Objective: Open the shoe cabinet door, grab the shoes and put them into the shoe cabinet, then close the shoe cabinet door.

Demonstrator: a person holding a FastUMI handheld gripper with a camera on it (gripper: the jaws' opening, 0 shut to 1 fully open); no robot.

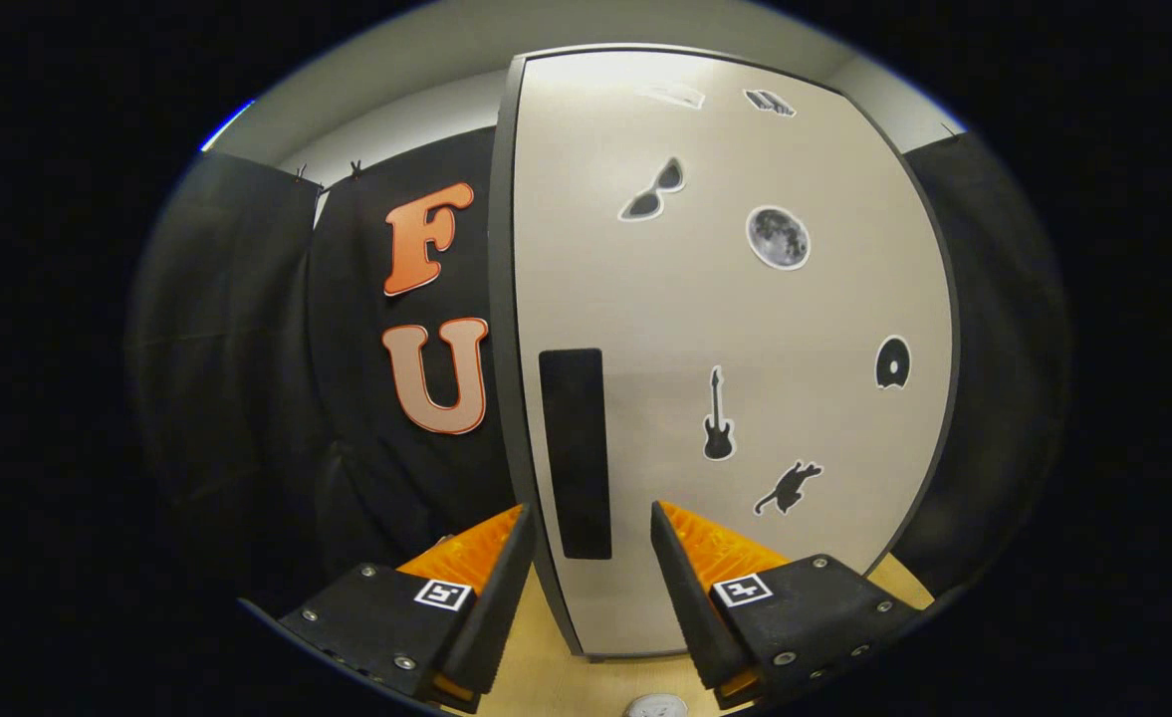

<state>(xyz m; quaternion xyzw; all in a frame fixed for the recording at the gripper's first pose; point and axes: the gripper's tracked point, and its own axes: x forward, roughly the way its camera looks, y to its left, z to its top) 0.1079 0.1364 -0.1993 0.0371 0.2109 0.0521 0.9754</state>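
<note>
Facing the shoe cabinet door (725, 329) — stickers, no legible writing — hand-held gripper (590, 523) spread around its dark handle (576, 453).

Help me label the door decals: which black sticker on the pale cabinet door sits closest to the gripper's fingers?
The black cat-shaped sticker, lowest on the pale cabinet door, just beyond the open gripper. The black guitar sticker sits above it; the others are higher still.
</note>
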